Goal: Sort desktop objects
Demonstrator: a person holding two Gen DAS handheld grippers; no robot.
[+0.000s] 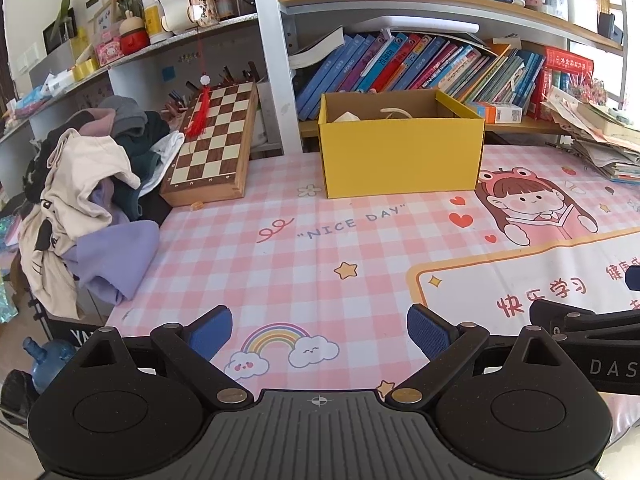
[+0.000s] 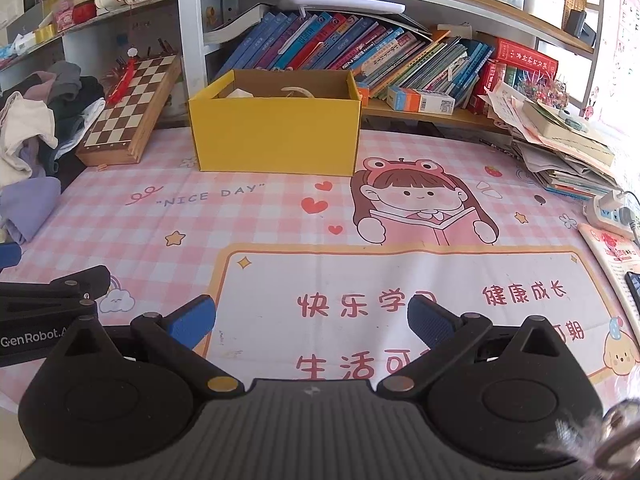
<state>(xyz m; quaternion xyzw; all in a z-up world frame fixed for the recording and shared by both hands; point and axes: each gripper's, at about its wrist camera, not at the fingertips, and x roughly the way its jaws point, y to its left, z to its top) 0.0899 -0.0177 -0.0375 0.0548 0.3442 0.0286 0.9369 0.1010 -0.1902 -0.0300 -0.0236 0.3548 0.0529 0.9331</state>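
While both our grippers sit low over the pink checked desk mat (image 1: pixel 280 248), neither is holding anything: the left gripper (image 1: pixel 320 330) has its blue pads spread wide with only mat between them, and the right gripper (image 2: pixel 312 318) is just as open. The yellow cardboard box (image 1: pixel 400 156) stands at the back of the mat, in front of the leaning books (image 1: pixel 400 64), with a few pale things inside that we can't make out.

Only the left view shows us the whole heap of clothes (image 1: pixel 92 200) at the left edge and a blue bottle (image 1: pixel 46 360) below it. Only the right view gives us the white power strip (image 2: pixel 610 212), the booklet (image 2: pixel 612 256) near it and most of the paper stack (image 2: pixel 560 140). The wooden chessboard (image 2: pixel 128 112) shows in both.

Readable stuff: "NICE DAY" on the mat, "GenRobot.A" on the left gripper's body seen from the right, "DAS" on the right one seen from the left.
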